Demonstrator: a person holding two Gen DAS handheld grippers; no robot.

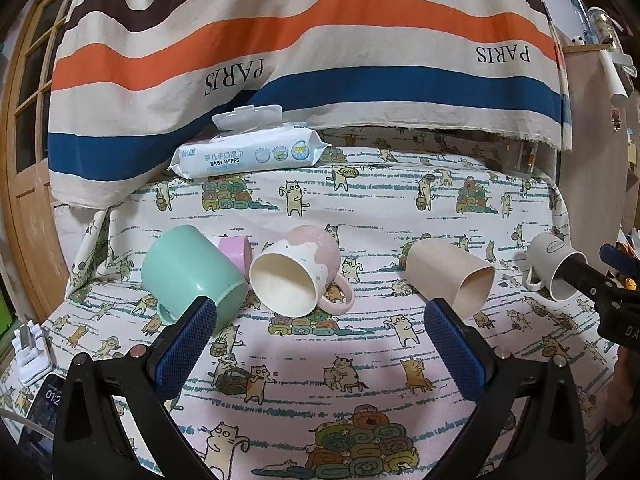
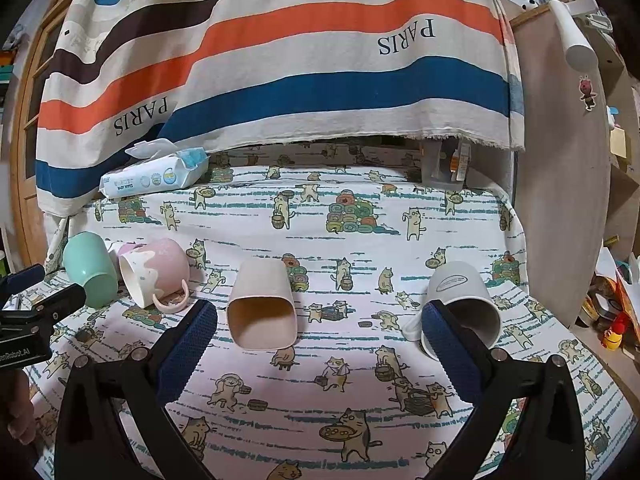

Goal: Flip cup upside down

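We see a broad striped cloth printed PARIS (image 1: 304, 52) hanging behind a surface covered in a white cat-patterned sheet (image 1: 320, 368). A pack of baby wipes with its white lid flipped up (image 1: 248, 150) lies at the back. Five cups lie on their sides across the sheet: a mint-green plastic cup (image 1: 188, 268), touching a pink-and-cream ceramic mug with a handle (image 1: 298, 272) whose mouth faces us, a small lilac cup (image 1: 236, 252) half hidden between them, a beige square-mouthed tumbler (image 2: 262, 308) and a white handled mug (image 2: 464, 300). Our left tongs (image 1: 320, 344) hover released just short of the pink mug, grasping nothing. Our right tongs (image 2: 320, 344) hang released too, with the beige tumbler between their blue pads (image 2: 188, 344) and the white mug just behind the right one
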